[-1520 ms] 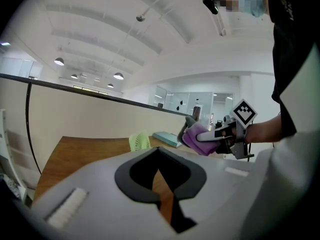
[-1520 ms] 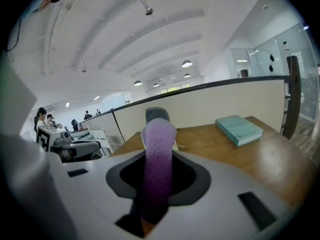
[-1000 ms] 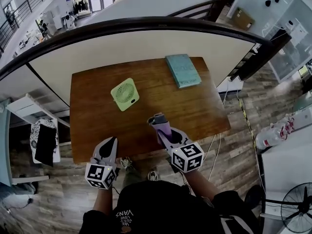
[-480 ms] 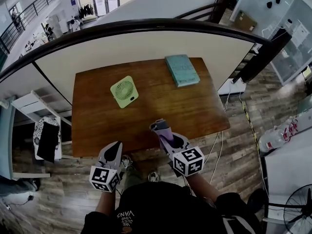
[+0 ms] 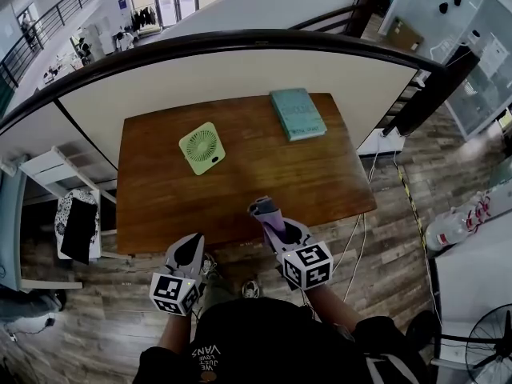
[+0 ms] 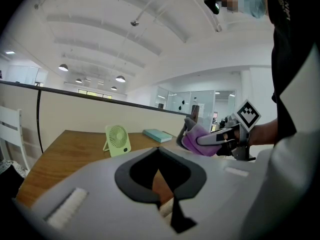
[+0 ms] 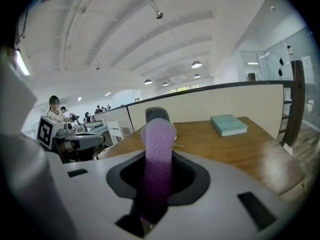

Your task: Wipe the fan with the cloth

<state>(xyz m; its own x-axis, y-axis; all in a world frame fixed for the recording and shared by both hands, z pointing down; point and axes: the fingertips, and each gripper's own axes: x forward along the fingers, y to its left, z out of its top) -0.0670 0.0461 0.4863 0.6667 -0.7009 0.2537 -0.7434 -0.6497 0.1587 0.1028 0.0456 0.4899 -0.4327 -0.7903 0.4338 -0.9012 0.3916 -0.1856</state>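
A small light-green fan (image 5: 202, 148) stands upright on the wooden table (image 5: 240, 190), left of the middle; it also shows in the left gripper view as the fan (image 6: 117, 140). My right gripper (image 5: 265, 211) hovers over the table's near edge, shut on a purple cloth (image 5: 267, 209) that sticks up between the jaws as the cloth (image 7: 158, 149). The left gripper (image 5: 186, 249) is below the near edge on the left, off the table, jaws together and holding nothing. Both grippers are well short of the fan.
A teal book (image 5: 298, 114) lies at the table's far right. A curved partition wall with a dark rail (image 5: 240, 42) runs behind the table. A white chair with a dark item (image 5: 76, 230) stands to the left, and a floor fan (image 5: 488, 342) at lower right.
Almost nothing differs: both grippers stay near the table's front edge and the head view has shifted slightly. The fan and book have not moved.
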